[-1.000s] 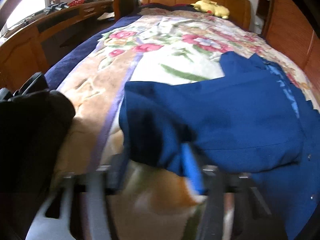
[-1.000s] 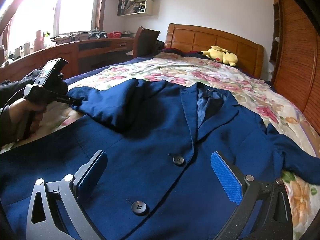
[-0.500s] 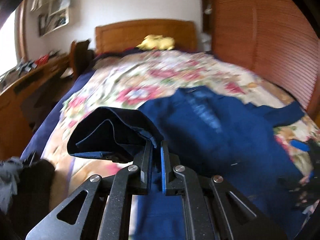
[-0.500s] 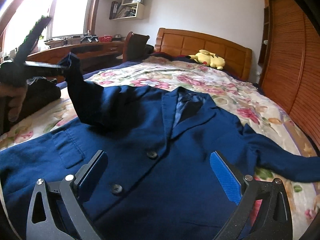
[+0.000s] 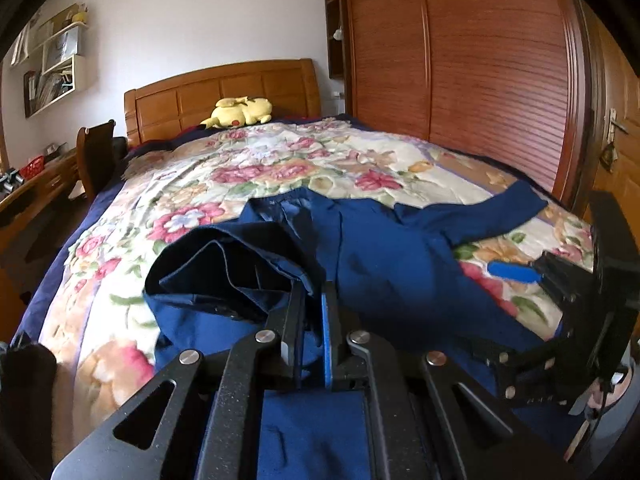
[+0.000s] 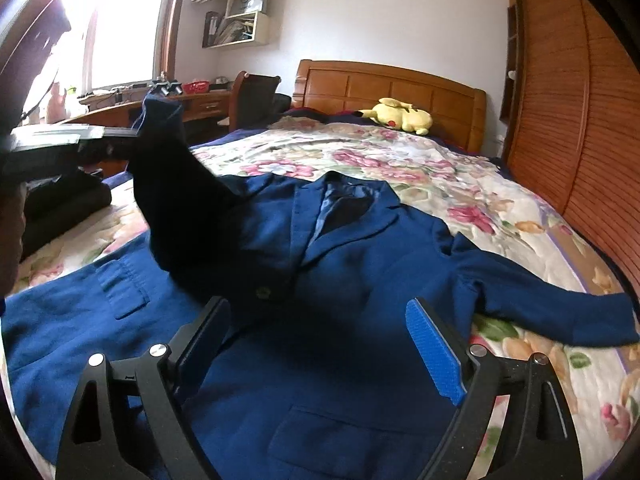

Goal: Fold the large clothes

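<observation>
The navy-blue woven suit jacket (image 6: 360,264) lies face up and buttoned on the floral quilted bedspread (image 6: 400,168), its collar toward the wooden headboard (image 6: 384,84) and its hem nearest me. I have my left gripper (image 5: 311,300) pinched tight on the cuff end of one sleeve (image 5: 224,264), which hangs lifted above the jacket's chest, its open mouth showing the darker lining. My right gripper (image 6: 320,344) hovers over the jacket's lower front with nothing between the pads; its jaws are wide apart and closing a little. The other sleeve (image 6: 552,312) lies flat, stretched away from the jacket's body toward the slatted wardrobe side. I judge the cloth soft but with some body: it drapes off my pinch without collapsing, so it should hold a crease where I lay it, though the smooth lining may let layers slide. The structured shoulders and lapels will likely resist folding, so I would take hold at cuffs, hem corners and shoulder seams rather than mid-panel. The garment is broad, so moving it probably calls for both hands.
</observation>
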The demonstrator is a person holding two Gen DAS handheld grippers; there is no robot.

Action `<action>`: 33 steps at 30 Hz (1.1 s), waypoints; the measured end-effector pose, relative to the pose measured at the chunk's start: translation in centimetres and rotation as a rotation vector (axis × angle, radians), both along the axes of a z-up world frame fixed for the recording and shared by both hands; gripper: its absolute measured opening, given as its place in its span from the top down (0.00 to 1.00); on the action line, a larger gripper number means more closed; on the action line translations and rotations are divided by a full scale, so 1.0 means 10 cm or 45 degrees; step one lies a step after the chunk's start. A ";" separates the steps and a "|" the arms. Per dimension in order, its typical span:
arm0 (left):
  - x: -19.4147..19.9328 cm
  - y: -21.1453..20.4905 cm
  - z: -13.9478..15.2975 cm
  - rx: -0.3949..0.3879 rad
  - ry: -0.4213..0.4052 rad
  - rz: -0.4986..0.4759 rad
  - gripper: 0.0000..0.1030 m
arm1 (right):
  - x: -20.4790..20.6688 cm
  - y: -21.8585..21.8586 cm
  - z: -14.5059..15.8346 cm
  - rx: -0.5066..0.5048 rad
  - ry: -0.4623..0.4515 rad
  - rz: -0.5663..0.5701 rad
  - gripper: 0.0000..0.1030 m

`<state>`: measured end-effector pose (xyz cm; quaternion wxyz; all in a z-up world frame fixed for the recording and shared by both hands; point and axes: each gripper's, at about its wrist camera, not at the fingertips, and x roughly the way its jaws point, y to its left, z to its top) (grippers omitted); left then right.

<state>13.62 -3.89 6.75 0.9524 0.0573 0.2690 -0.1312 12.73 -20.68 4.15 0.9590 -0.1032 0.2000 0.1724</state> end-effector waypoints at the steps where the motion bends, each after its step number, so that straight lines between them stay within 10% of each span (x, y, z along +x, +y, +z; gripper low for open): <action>1: -0.03 -0.02 -0.02 0.001 0.000 -0.001 0.93 | 0.00 -0.02 0.00 0.009 0.002 -0.002 0.12; 7: -0.21 -0.08 -0.21 0.053 -0.012 0.030 0.84 | -0.01 -0.07 0.02 0.041 0.009 -0.001 0.12; 17: -0.53 0.15 -0.37 -0.056 -0.053 0.064 0.25 | 0.01 -0.04 0.00 0.043 -0.001 0.020 0.14; 33: -0.81 0.76 -0.61 0.013 -0.081 0.253 0.25 | 0.04 0.39 -0.09 -0.018 0.070 0.224 0.25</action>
